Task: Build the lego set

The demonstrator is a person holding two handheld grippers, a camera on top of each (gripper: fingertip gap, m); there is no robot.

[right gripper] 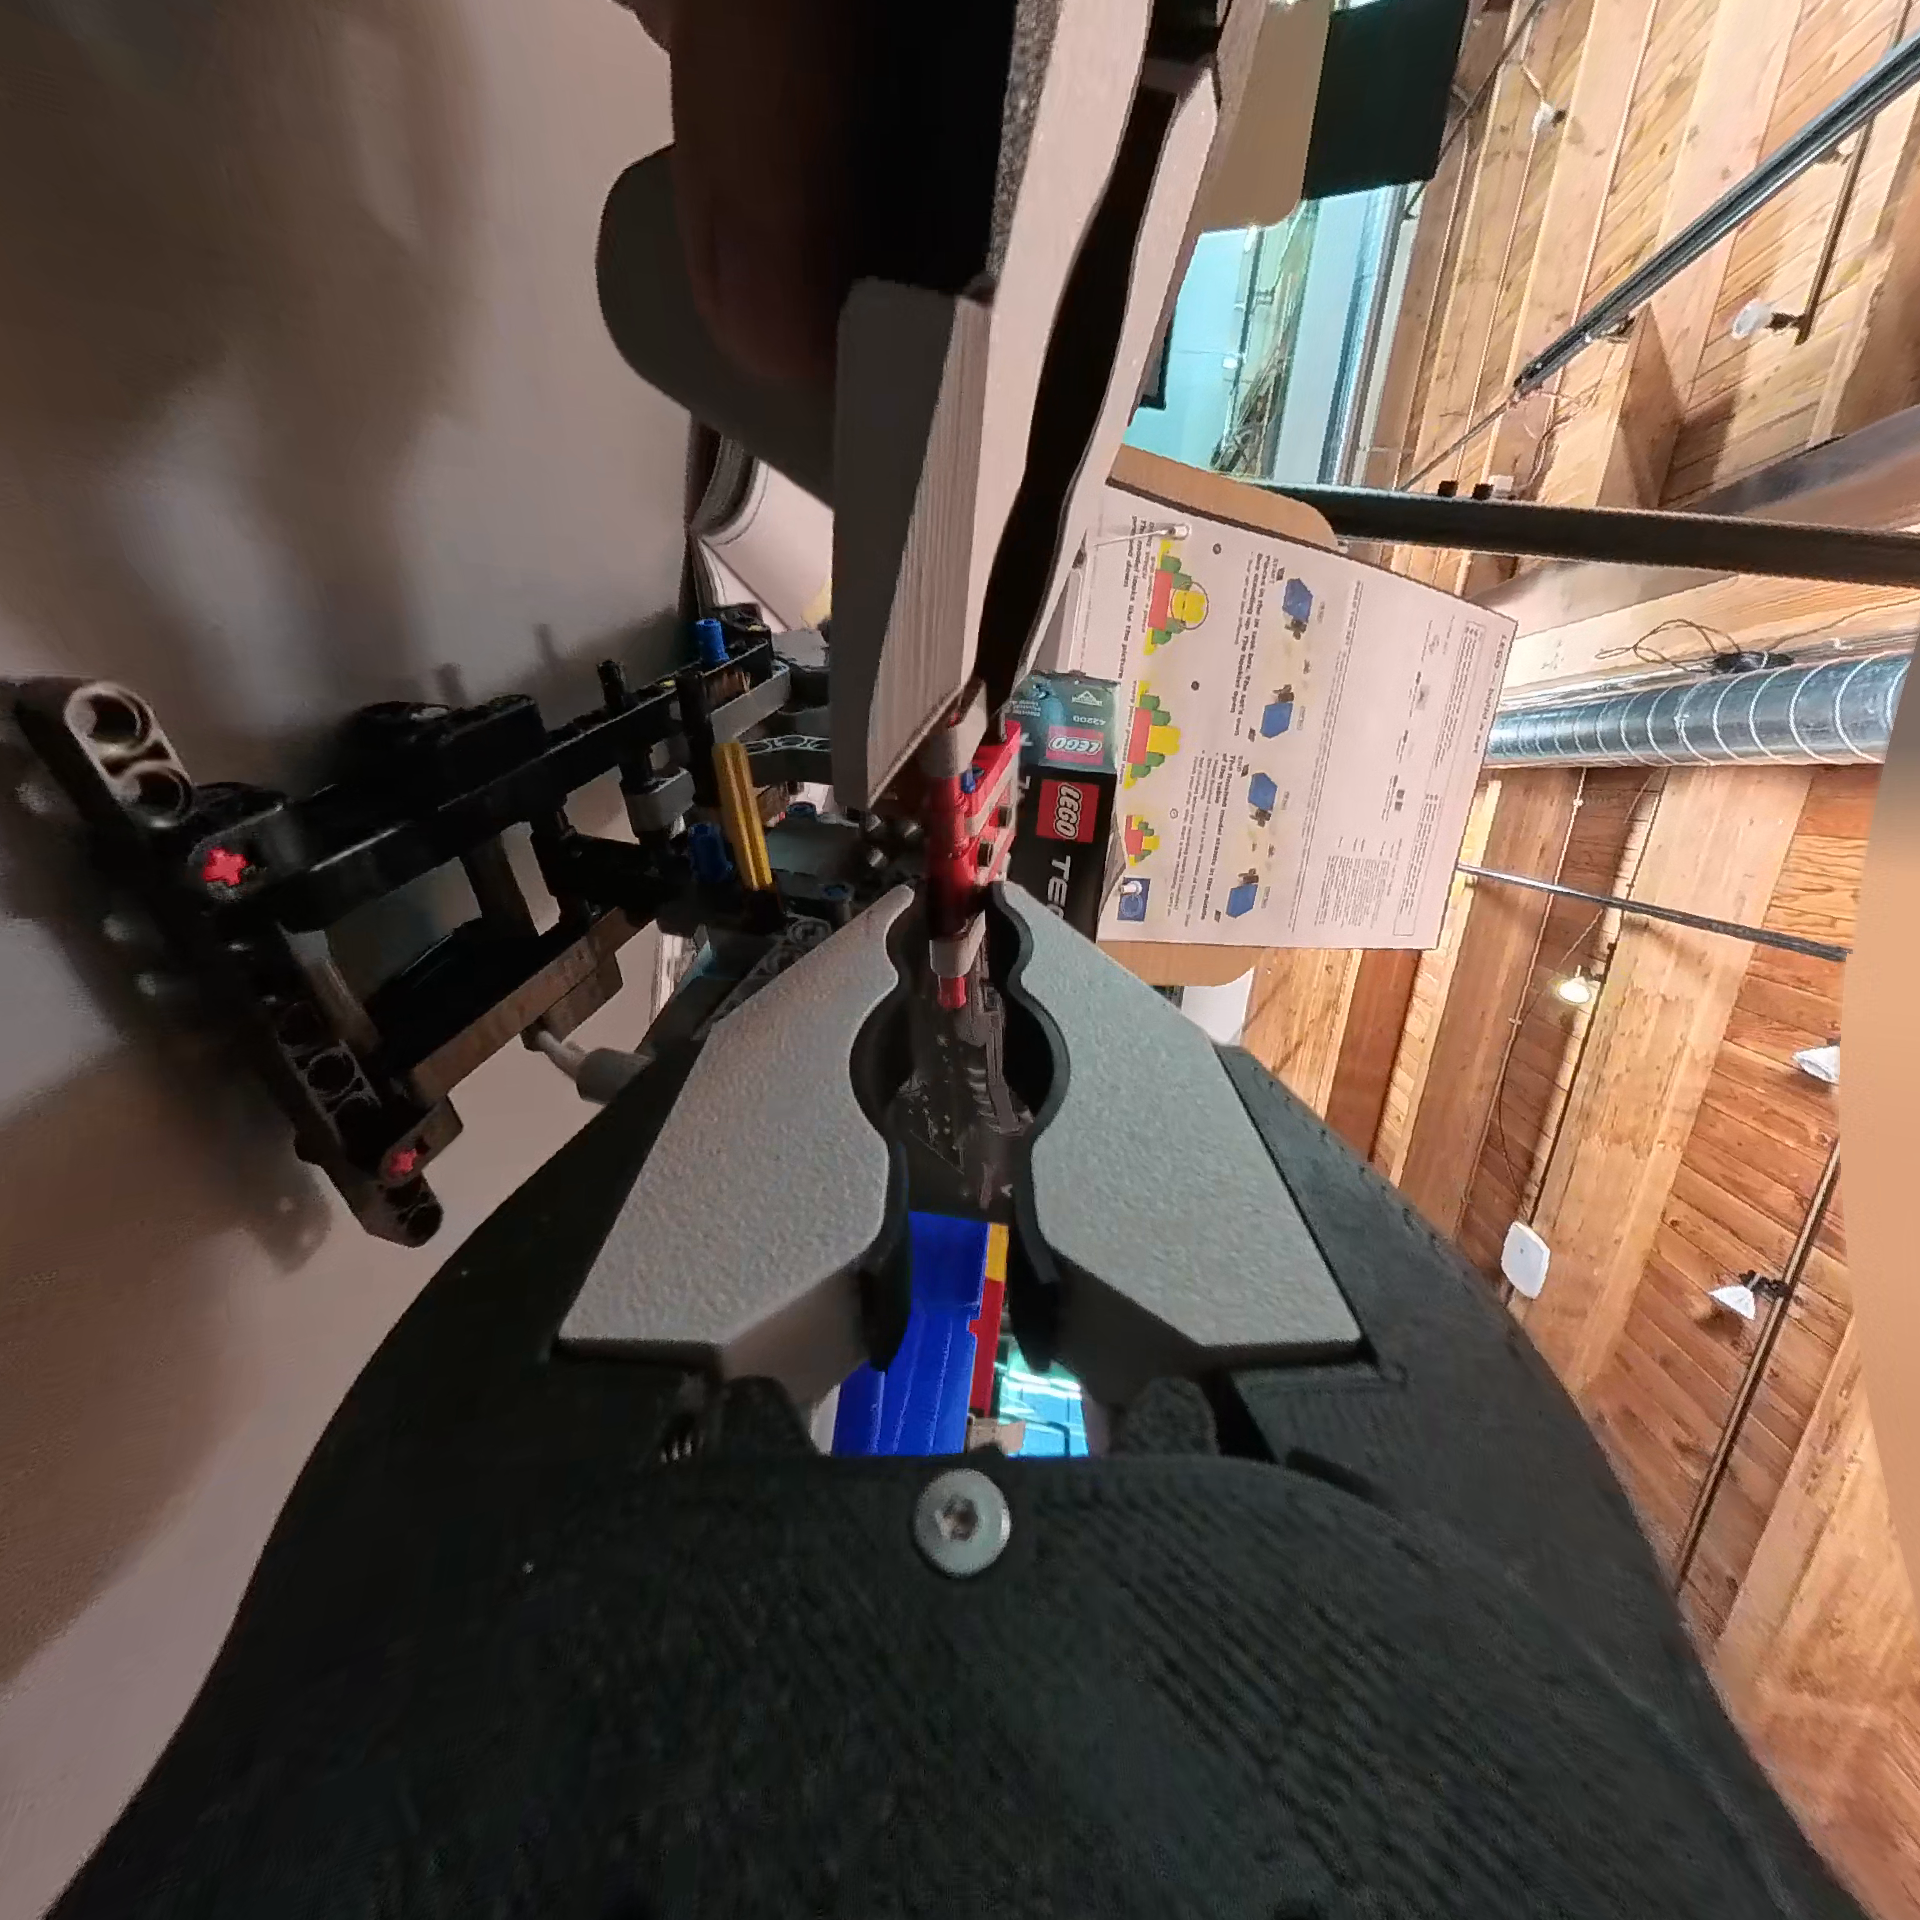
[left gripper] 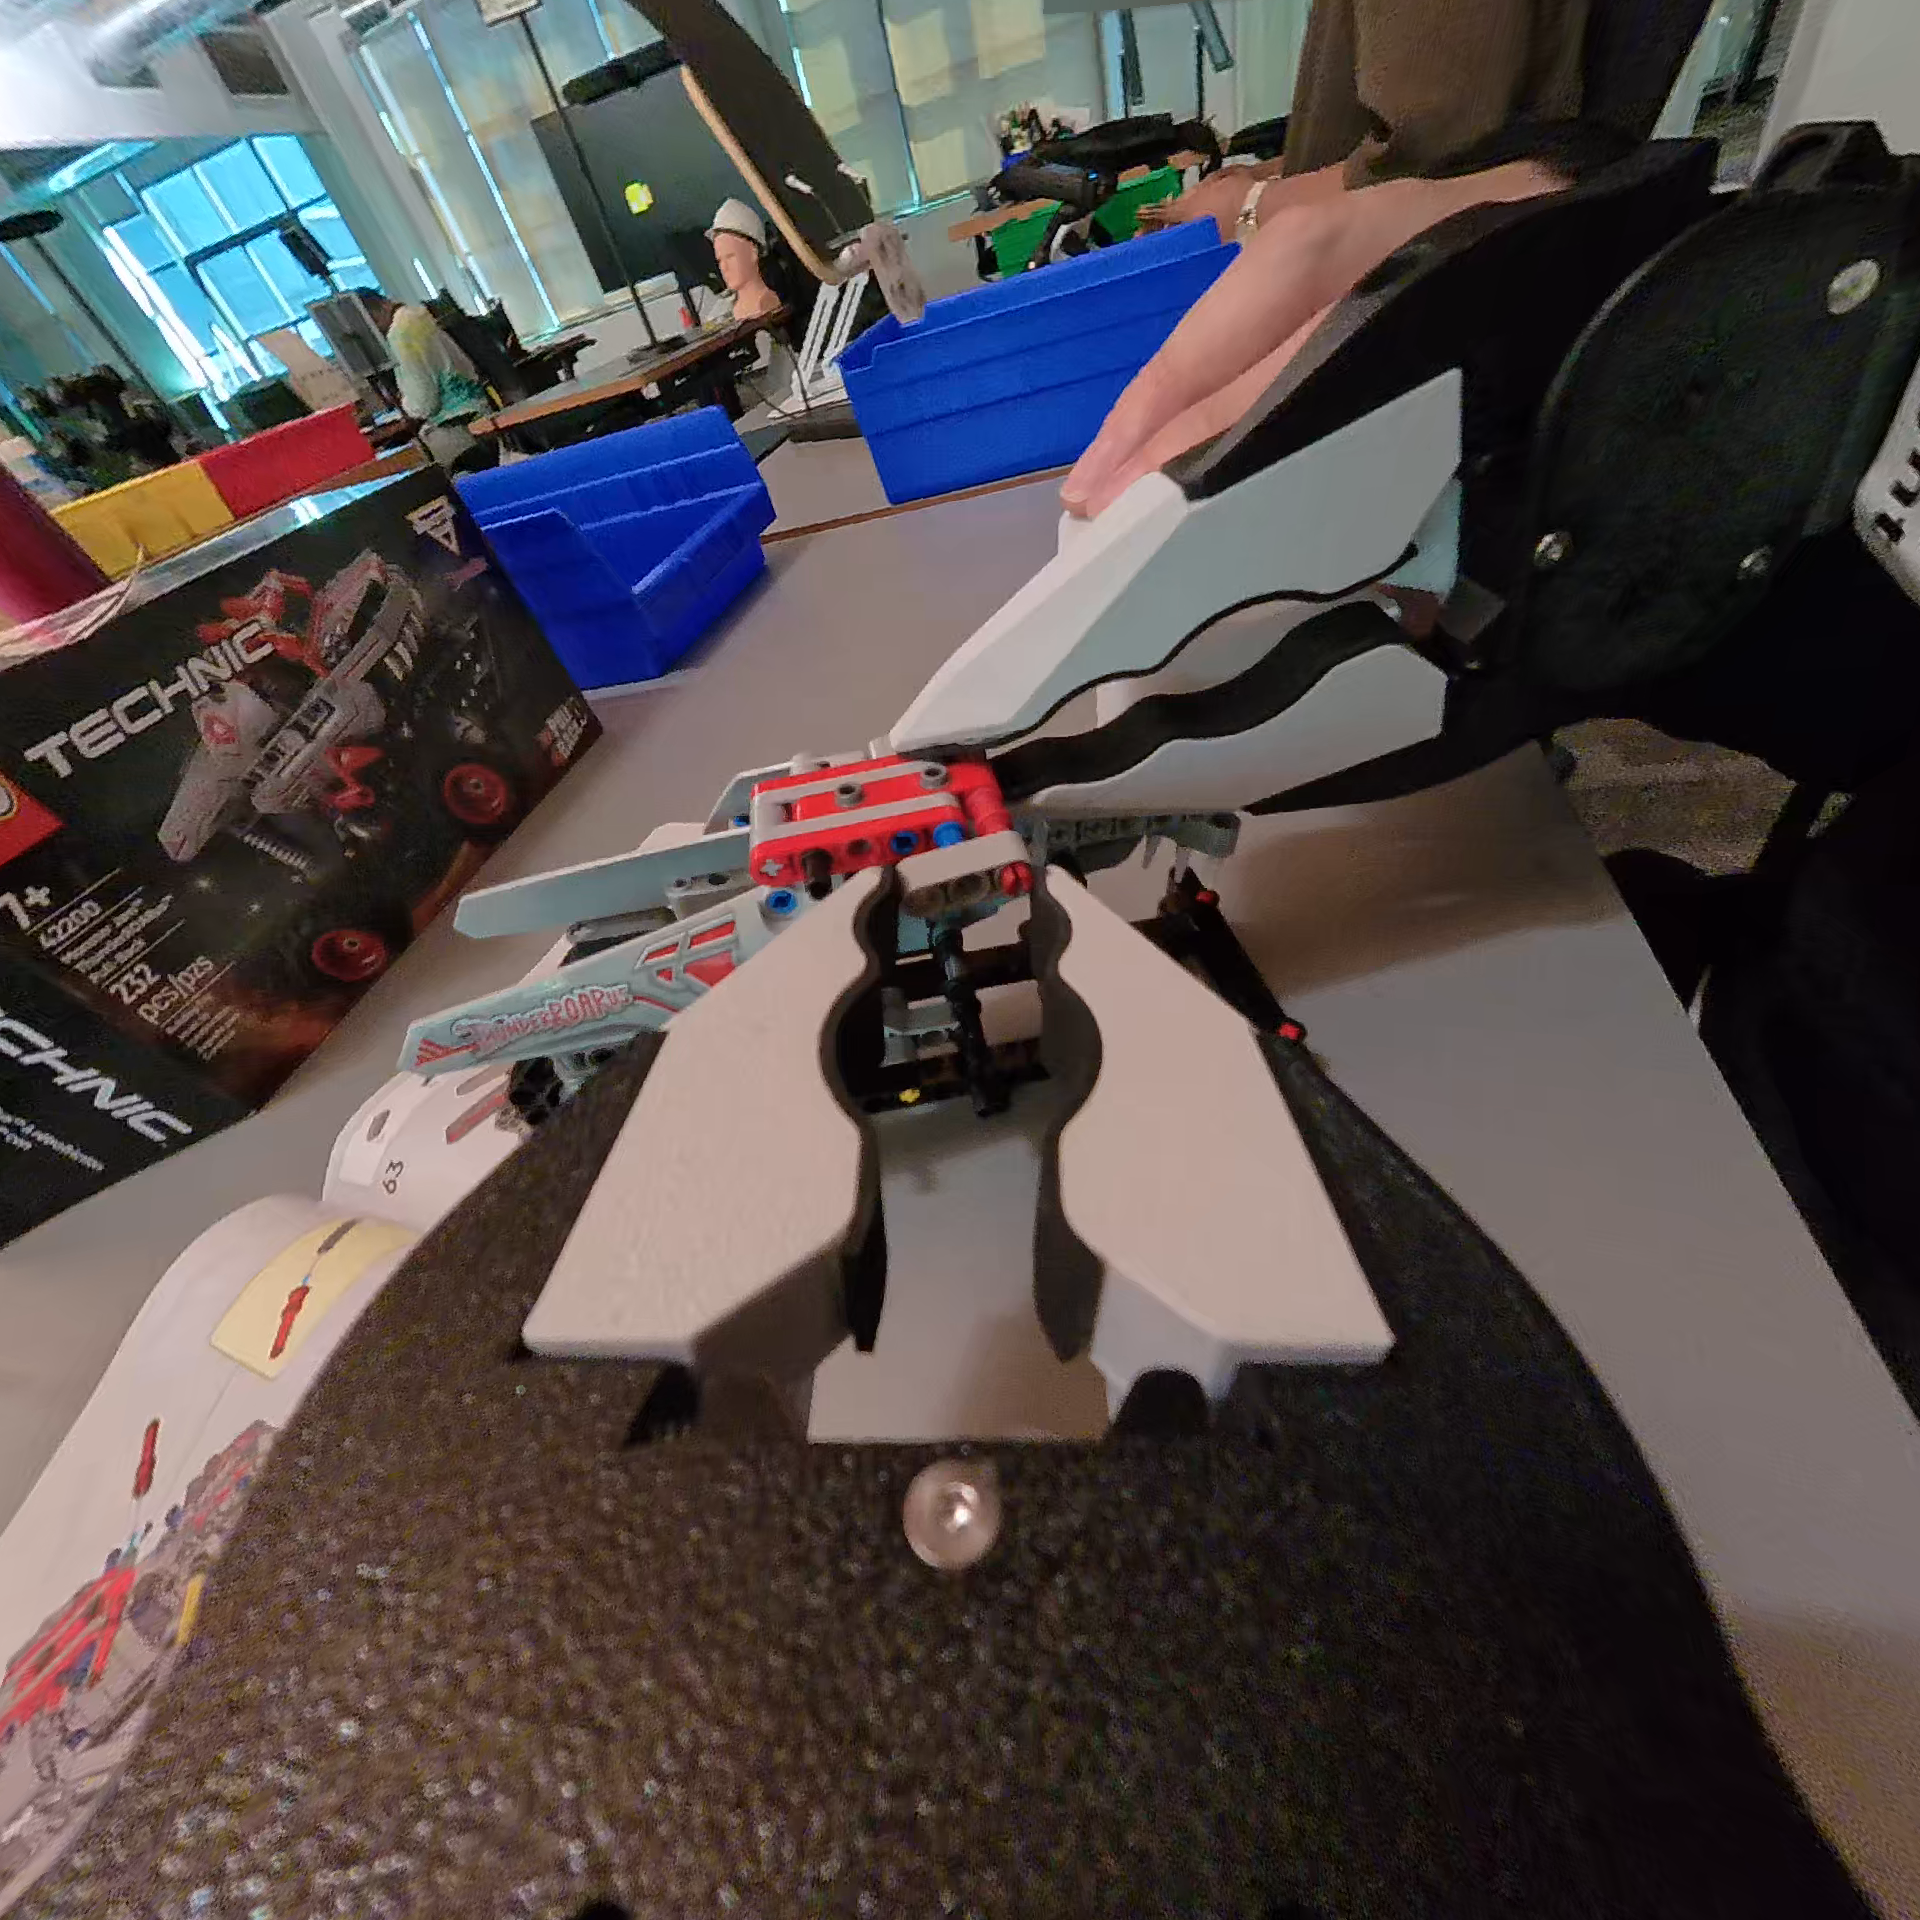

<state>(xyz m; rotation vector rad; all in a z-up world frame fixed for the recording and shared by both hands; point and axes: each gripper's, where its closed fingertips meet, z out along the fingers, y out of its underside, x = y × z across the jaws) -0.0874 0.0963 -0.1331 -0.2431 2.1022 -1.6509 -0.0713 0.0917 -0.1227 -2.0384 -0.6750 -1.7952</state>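
Black cardboard first, far left: the set's box (left gripper: 239, 790) is standing on the grey table (left gripper: 1455, 1091), with the open instruction booklet (left gripper: 135, 1455) lying just in front of it and a couple of blue bins (left gripper: 634, 540) behind. Moving toward the middle we get to the model (left gripper: 790, 883) itself, sitting on the table over the booklet's far edge, light grey printed side panels pointing left and a red beam block (left gripper: 878, 816) on top. Our left gripper (left gripper: 961, 894) comes in from the front with its fingers closed on a pale grey connector at the block's right end. Our right gripper (right gripper: 961, 925) reaches in from the right side, rolled over, and its fingers are pinched on the same red block's end.

From the right wrist view the black chassis frame (right gripper: 343, 935) trails off to the left, no wheels on yet, so we reckon we're mid-build. For seating this bit well, we'd keep one gripper just bracing, push straight along the pin axis with the other, and not twist, or the pins could bind.
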